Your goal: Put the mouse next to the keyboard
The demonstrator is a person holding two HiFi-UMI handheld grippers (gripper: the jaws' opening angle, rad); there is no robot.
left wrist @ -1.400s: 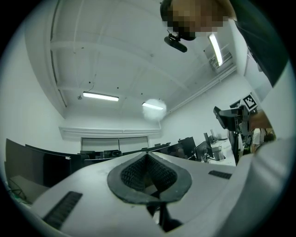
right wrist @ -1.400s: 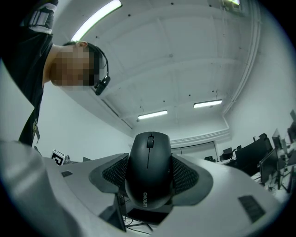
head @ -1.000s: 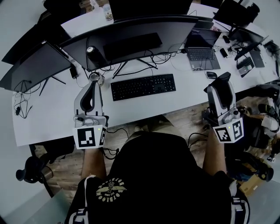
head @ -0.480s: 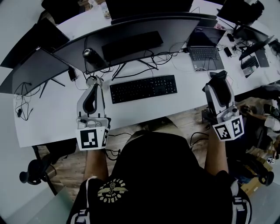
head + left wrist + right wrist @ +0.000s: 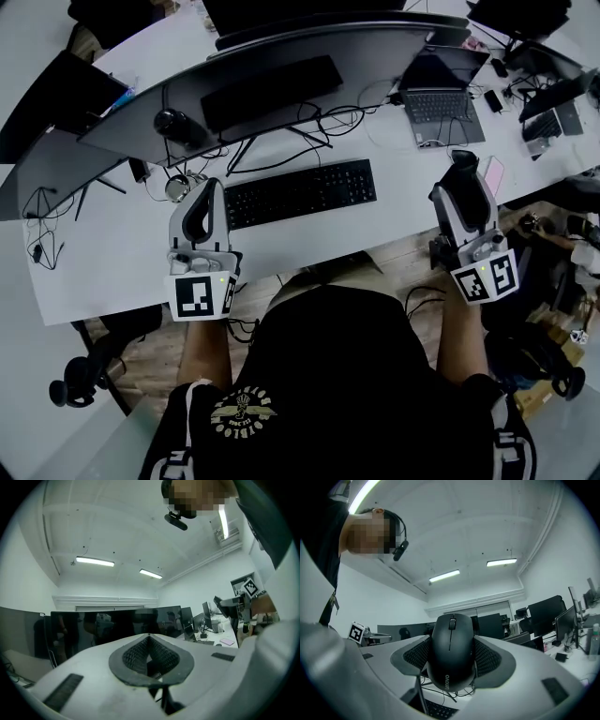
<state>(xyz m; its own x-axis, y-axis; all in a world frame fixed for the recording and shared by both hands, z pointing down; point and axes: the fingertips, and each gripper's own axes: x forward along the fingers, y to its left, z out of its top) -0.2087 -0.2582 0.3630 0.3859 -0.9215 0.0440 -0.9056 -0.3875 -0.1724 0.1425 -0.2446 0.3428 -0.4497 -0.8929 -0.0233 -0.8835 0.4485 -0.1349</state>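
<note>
Nearest the person, at the near edge of the white desk, both grippers point away across the desktop. The left gripper has its jaws pressed together with nothing between them, and it stands just off the left end of the keyboard. The right gripper is clamped on the black mouse, which sits lengthwise between the pads. The mouse is held clear of the desktop at the desk's near edge, well apart from the keyboard. Bare desktop lies between the keyboard's right end and the right gripper, and along the keyboard's front edge. A flat pink item lies just right of the right gripper. Behind the keyboard, loose cables run beneath a wide curved monitor. Farther right stands an open laptop.
</note>
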